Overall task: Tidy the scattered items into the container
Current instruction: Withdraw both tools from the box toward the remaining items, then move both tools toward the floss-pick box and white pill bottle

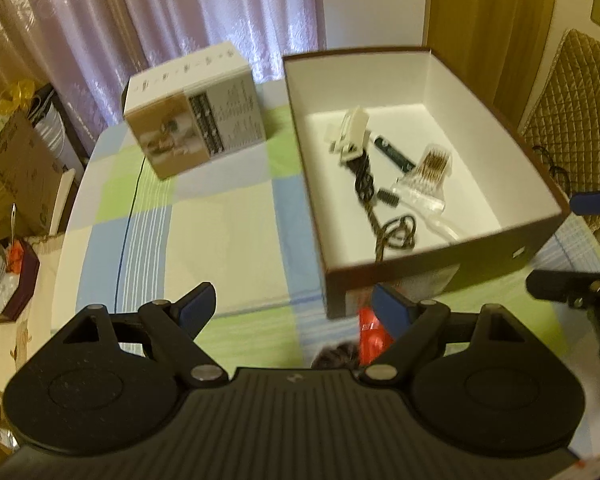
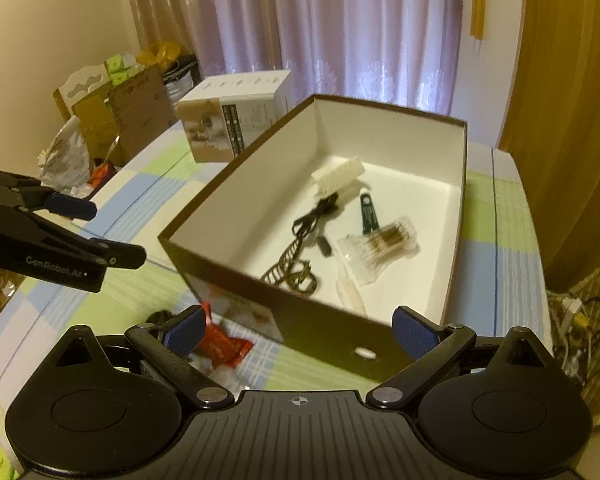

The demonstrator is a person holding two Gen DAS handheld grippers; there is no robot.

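Red packet [image 2: 224,346] (beside box [image 2: 332,326]) lies flat, angled right.

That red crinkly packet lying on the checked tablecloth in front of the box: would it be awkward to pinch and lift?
The red foil-like packet looks thin and creased, so it is probably light and would bend rather than stay stiff. Its glossy surface may slip between pads. It lies flat on the checked tablecloth, so a finger might struggle to get under it.
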